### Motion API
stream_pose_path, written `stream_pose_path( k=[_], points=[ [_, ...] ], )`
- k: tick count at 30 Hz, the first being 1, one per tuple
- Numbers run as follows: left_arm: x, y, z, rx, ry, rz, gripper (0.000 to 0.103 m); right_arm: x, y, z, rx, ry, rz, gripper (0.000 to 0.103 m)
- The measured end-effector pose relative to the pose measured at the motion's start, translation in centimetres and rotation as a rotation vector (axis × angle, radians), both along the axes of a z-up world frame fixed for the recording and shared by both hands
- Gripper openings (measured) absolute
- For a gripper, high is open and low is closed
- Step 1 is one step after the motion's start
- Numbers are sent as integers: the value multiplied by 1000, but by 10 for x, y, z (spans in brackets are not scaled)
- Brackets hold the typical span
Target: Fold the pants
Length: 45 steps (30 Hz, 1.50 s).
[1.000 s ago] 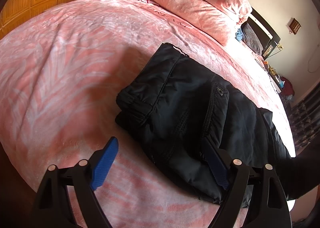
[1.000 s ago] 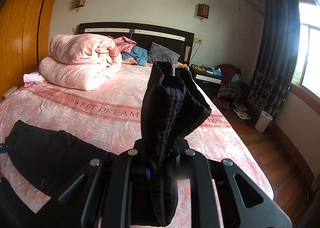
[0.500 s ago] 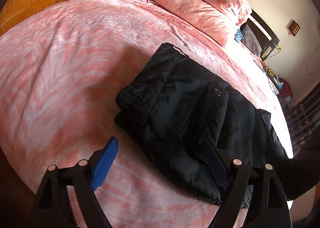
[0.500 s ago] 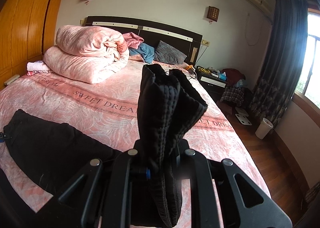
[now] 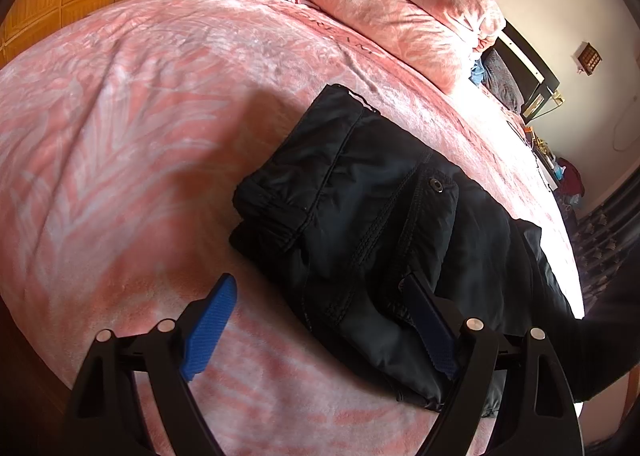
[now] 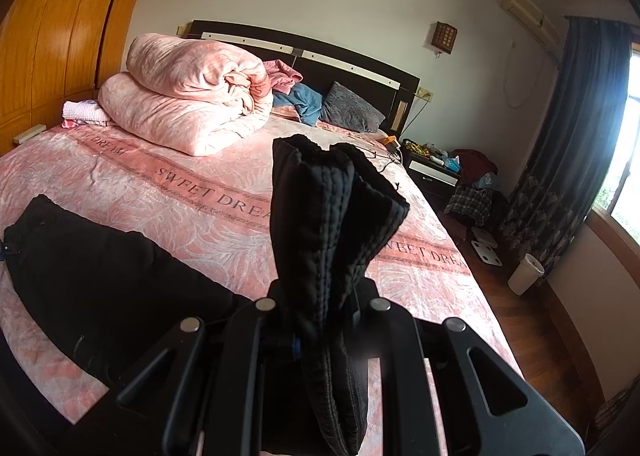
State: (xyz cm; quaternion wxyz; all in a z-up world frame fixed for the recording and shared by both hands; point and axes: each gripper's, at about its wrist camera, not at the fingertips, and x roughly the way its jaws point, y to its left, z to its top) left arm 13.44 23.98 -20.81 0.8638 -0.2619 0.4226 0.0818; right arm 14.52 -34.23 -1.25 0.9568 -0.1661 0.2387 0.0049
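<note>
Black pants point(image 5: 372, 215) lie on the pink bed point(image 5: 132, 143), waistband end nearest my left gripper point(image 5: 320, 308). That gripper is open and points down at the waist corner. Its left blue pad point(image 5: 210, 326) hovers over bare bedspread, its right pad point(image 5: 426, 320) over the black cloth, with nothing pinched. In the right wrist view my right gripper point(image 6: 320, 336) is shut on the pants' leg cuffs point(image 6: 328, 215), which stand up bunched between the fingers. The rest of the pants point(image 6: 104, 272) trails off to the left across the bedspread point(image 6: 192, 191).
A rolled pink duvet point(image 6: 188, 95) and pillows point(image 6: 348, 107) lie by the dark headboard point(image 6: 304, 47). A wooden wardrobe point(image 6: 60, 35) lines the left side. A nightstand point(image 6: 430, 171), clutter, a white bin point(image 6: 526, 274) and wood floor lie past the bed's right edge.
My right gripper has rolled and drifted a little, carrying the cuffs, so its view of the bed has tilted. The left gripper has kept still and open.
</note>
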Motion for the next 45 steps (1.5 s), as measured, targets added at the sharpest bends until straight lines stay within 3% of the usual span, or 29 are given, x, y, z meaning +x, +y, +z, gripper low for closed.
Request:
stream_pose_path(
  k=[28,45],
  points=[
    [-2,3,-1,-39,-16,2,86,13,63,-31,-182,62,72,13],
    [-3,6,-2,-55,-21,4,86,18,84,-50,-242,82,97,13]
  ],
)
